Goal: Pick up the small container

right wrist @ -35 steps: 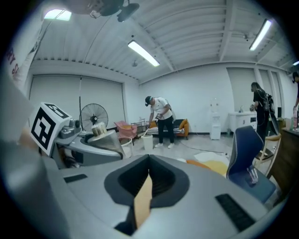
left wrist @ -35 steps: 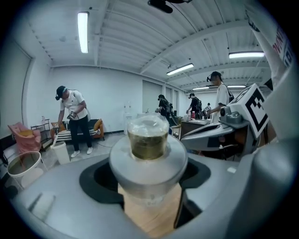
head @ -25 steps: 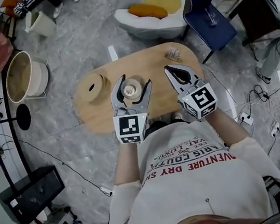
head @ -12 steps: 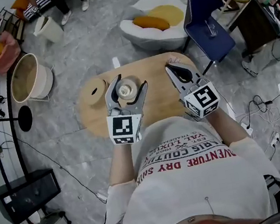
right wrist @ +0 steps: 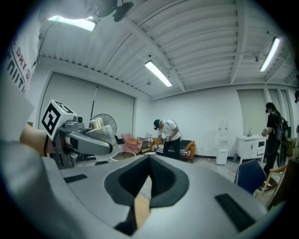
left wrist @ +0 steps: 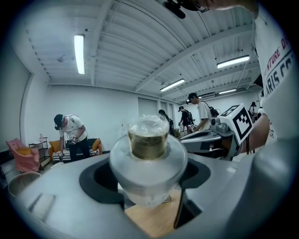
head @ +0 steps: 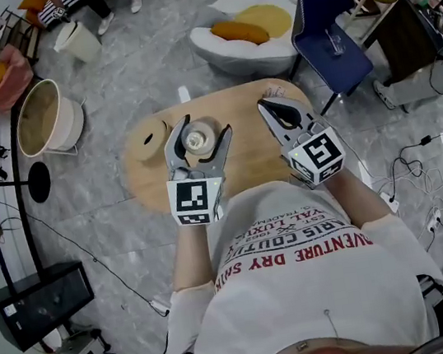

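Observation:
The small container (head: 197,140), a clear lidded pot with yellowish contents, sits between the jaws of my left gripper (head: 204,127) over the oval wooden table (head: 245,168). In the left gripper view the container (left wrist: 148,149) fills the gap, both jaws pressed against its sides, with the tabletop showing below it. My right gripper (head: 265,105) hovers over the table's right part, shut with nothing in it. In the right gripper view its jaws meet (right wrist: 148,163), and the left gripper (right wrist: 79,135) with the container shows at the left.
A wooden ring (head: 149,139) lies on the table's left end and a small clear object (head: 274,88) near its far right edge. Around the table stand a blue chair (head: 327,26), a white beanbag (head: 243,23) and a cream tub (head: 45,116). Several people stand farther back.
The head view has shifted a little. My left gripper has drifted slightly left with the container still between its jaws. The right gripper has stayed shut and has hardly moved.

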Tool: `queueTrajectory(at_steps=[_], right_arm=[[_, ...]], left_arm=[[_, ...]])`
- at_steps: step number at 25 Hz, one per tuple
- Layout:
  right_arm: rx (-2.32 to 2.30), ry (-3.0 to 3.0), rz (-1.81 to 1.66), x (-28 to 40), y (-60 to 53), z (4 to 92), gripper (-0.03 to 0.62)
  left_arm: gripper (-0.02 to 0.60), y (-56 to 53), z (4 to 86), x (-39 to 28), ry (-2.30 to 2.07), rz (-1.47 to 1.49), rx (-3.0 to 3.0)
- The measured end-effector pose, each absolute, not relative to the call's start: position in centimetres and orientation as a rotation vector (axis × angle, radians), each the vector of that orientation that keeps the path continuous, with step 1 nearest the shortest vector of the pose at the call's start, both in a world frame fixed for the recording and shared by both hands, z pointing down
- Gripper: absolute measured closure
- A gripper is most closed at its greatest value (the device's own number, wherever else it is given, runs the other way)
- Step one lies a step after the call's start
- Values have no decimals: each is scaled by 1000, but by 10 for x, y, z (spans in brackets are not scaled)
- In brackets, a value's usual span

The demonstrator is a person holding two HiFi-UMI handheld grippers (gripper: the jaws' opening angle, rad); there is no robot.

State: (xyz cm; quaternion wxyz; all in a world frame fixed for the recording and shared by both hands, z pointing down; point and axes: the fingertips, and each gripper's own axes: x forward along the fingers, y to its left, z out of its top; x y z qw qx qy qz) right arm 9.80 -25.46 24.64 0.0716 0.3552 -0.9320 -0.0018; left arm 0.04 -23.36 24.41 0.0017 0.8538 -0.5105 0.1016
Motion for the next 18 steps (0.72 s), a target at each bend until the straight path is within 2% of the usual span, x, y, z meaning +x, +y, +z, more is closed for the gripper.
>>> queueTrajectory(at_steps=[18], right_arm=[[1052, -2795, 44, 102, -246, 259, 588]], left_arm=[[242, -225, 250, 6, -1607, 342, 2672]])
